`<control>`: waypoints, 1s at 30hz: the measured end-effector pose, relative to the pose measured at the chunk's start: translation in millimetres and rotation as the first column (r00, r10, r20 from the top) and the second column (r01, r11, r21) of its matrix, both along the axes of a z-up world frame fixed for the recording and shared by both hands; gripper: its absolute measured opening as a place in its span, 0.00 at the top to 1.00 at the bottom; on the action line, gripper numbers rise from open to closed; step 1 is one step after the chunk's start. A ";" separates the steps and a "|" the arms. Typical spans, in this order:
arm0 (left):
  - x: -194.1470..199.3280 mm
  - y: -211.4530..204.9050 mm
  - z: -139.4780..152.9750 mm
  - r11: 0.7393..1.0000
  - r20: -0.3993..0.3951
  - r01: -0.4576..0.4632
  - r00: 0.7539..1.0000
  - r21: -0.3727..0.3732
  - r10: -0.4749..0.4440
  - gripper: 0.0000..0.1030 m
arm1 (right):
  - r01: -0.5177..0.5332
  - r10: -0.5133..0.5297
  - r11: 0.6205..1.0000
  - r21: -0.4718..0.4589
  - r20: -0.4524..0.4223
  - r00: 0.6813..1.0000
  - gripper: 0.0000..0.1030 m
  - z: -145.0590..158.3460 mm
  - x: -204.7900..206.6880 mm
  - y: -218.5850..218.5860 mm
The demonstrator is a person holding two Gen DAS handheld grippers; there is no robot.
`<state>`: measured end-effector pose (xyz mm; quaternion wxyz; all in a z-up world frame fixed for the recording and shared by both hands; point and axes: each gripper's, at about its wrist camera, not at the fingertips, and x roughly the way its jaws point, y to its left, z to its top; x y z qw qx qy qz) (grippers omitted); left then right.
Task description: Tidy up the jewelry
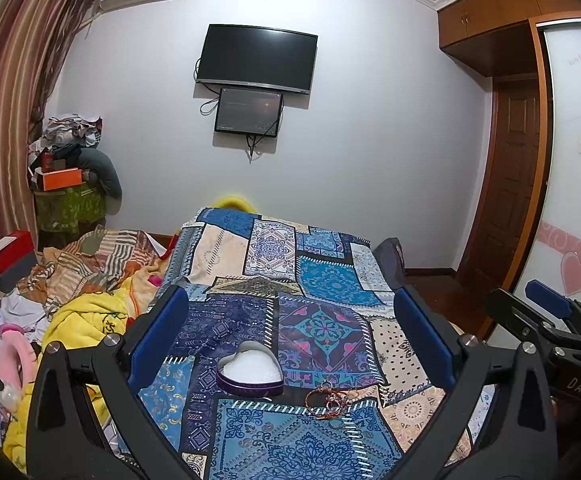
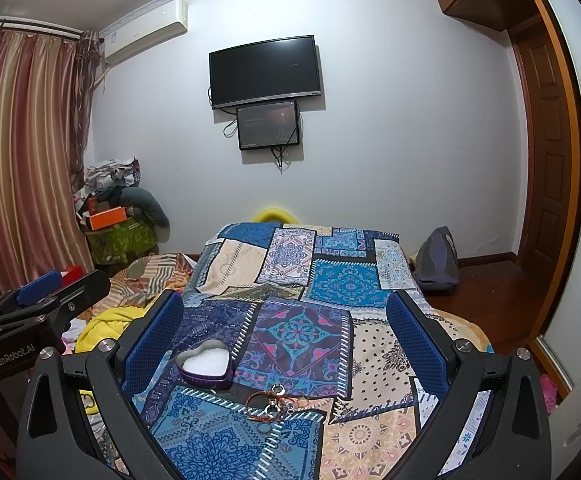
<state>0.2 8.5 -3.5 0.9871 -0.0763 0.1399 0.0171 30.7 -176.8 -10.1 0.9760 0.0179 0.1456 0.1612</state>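
Both grippers above patchwork cloth (image 1: 330, 276), holding nothing. Left gripper (image 1: 290, 336) jaws spread wide; right gripper (image 2: 286, 332) jaws spread wide too. Heart-shaped tin (image 1: 249, 368), lid off, white foam inside, on cloth btwn left fingers. Jewelry pile (image 1: 330, 398) (bracelets, rings) just beside tin, nearer cam, to its right. TV (image 1: 256, 58) on far wall.
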 end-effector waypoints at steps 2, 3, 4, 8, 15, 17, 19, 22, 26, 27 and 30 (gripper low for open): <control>-0.1 -0.3 -0.1 1.000 0.000 0.000 1.000 0.000 0.000 0.00 | 0.000 0.000 1.000 0.000 0.000 1.000 0.02 0.2 0.1 -0.1; 0.4 -0.6 0.1 1.000 0.000 0.000 1.000 0.001 0.000 0.00 | 0.000 0.000 1.000 0.000 -0.001 1.000 0.02 0.3 0.2 -0.2; 0.6 -0.3 0.4 1.000 0.000 0.000 1.000 0.001 0.000 0.00 | -0.001 0.001 1.000 0.000 -0.001 1.000 0.02 0.3 0.1 -0.2; 1.2 -1.1 0.3 1.000 -0.001 0.002 1.000 0.001 -0.002 0.00 | -0.001 0.001 1.000 0.000 -0.001 1.000 0.02 0.4 0.3 -0.6; 1.4 -1.1 0.9 1.000 -0.001 0.001 1.000 0.003 -0.001 0.00 | -0.002 0.002 1.000 0.000 -0.001 1.000 0.02 0.7 0.5 -0.8; 1.6 -1.5 1.2 1.000 -0.001 0.003 1.000 0.002 -0.003 0.00 | -0.001 0.001 1.000 0.001 -0.001 1.000 0.02 0.9 0.4 -0.6; 2.3 -1.6 2.1 1.000 -0.003 0.004 1.000 0.001 -0.004 0.00 | 0.000 0.000 1.000 0.000 -0.002 1.000 0.02 1.0 0.5 -0.5; 2.5 -1.6 2.5 1.000 -0.002 0.004 1.000 0.001 -0.004 0.00 | -0.001 0.001 1.000 0.001 -0.001 1.000 0.02 0.8 -0.1 -0.4; 2.4 -1.4 2.4 1.000 -0.002 0.004 1.000 0.002 -0.004 0.00 | -0.001 0.001 1.000 0.000 -0.001 1.000 0.02 1.2 0.6 -0.6; 2.4 -1.3 2.5 1.000 -0.002 0.004 1.000 0.002 -0.004 0.00 | -0.001 0.001 1.000 0.000 -0.001 1.000 0.02 1.2 0.6 -0.7; 2.6 -0.6 2.4 1.000 -0.002 0.005 1.000 0.002 -0.005 0.00 | -0.001 0.001 1.000 0.000 -0.001 1.000 0.02 1.3 0.7 -0.7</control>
